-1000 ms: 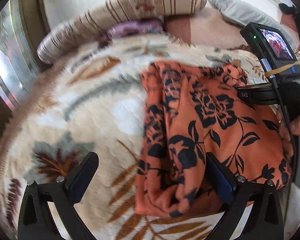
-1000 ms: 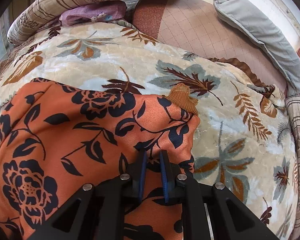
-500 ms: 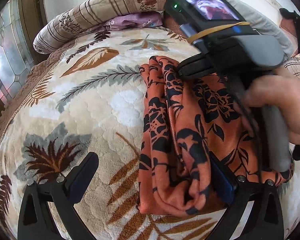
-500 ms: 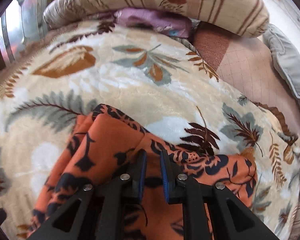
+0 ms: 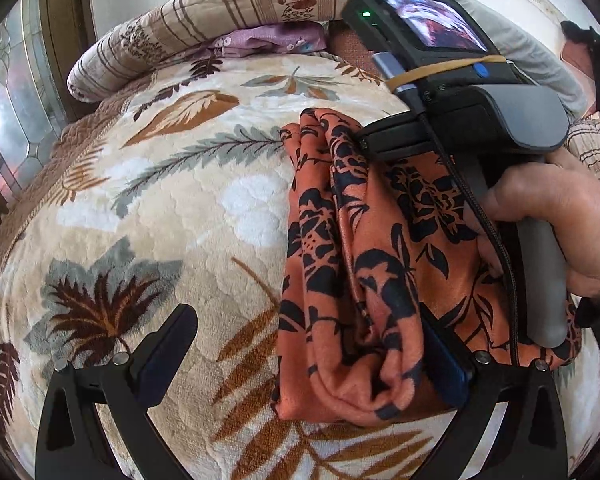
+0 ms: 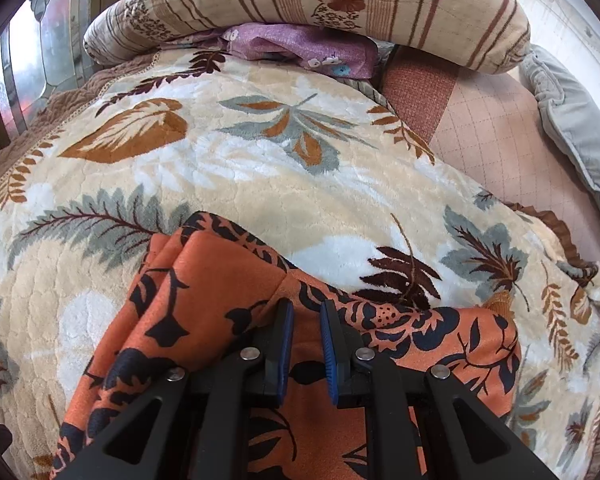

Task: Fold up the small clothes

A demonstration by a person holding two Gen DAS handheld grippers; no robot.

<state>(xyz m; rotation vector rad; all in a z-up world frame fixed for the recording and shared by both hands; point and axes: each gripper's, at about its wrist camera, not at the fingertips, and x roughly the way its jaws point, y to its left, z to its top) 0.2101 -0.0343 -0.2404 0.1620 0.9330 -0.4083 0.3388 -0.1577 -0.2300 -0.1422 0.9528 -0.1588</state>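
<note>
Orange floral garment (image 5: pixel 380 248) lies folded on the leaf-patterned blanket (image 5: pixel 180 208); right claw (image 6: pixel 305 340) pinches its fold, left claw (image 5: pixel 312 356) spread wide.

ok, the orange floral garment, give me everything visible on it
The orange garment is soft, fleecy-looking fabric with a black flower-and-leaf print. It lies part-folded on the leaf-patterned blanket, layers bunched into rolls along its left edge. The right gripper is shut on a fold of it; the left gripper's right finger touches its near edge.
</note>
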